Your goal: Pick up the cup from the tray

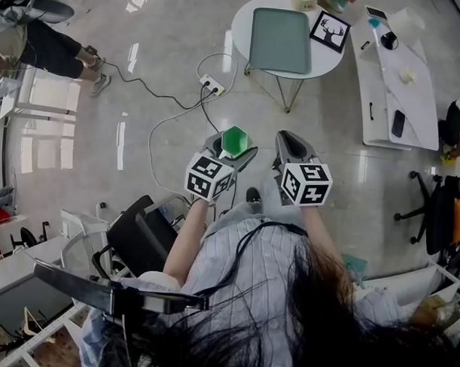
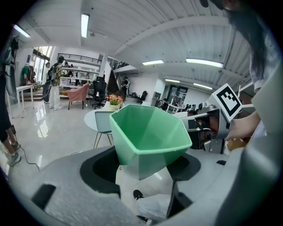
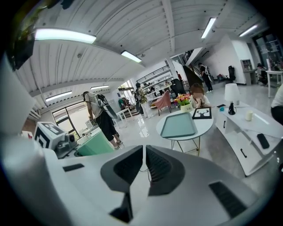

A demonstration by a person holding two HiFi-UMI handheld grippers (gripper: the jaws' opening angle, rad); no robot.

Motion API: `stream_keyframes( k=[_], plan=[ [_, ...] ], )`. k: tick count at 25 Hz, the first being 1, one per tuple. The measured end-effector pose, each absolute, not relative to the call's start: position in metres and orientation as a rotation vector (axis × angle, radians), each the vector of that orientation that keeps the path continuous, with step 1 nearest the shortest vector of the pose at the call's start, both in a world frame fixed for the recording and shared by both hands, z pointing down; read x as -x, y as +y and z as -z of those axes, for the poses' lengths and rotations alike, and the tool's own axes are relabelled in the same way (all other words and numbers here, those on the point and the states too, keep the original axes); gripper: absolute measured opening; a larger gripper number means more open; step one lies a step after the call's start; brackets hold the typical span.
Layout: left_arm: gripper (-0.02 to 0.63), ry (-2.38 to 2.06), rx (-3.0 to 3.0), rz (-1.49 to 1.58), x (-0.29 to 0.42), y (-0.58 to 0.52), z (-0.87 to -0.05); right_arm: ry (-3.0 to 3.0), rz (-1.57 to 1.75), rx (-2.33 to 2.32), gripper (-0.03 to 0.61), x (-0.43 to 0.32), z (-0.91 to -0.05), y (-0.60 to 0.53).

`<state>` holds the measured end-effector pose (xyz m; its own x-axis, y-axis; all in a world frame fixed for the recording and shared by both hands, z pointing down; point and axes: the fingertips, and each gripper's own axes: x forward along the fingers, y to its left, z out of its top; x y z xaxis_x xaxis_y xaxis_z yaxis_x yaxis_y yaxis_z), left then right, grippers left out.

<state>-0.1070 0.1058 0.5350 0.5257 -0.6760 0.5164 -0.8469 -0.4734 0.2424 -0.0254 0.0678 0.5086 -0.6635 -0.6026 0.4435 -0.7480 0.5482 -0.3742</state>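
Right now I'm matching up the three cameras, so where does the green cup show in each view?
Head view: green cup at centre, held in the left tool.
Left gripper view: green cup fills the centre, between the jaws.
Right gripper view: green cup left of centre, only partly showing.
Shared landmark: the tray on the round white table, seen in all three views.

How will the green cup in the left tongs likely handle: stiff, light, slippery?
The green cup looks thin-walled and empty, so probably light. Its facets look undeformed in the left tongs, suggesting fairly stiff plastic. Smooth tapered walls might let it slip.
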Motion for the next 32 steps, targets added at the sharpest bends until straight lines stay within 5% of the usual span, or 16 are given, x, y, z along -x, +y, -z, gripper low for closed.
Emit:
stream_keyframes(
  k=[32],
  plan=[
    [0.319, -1.217, -2.348, -0.451, 0.071, 0.164, -0.536, -2.557, -0.713, -1.120, 0.041, -0.008, -0.494, 0.146]
  ],
)
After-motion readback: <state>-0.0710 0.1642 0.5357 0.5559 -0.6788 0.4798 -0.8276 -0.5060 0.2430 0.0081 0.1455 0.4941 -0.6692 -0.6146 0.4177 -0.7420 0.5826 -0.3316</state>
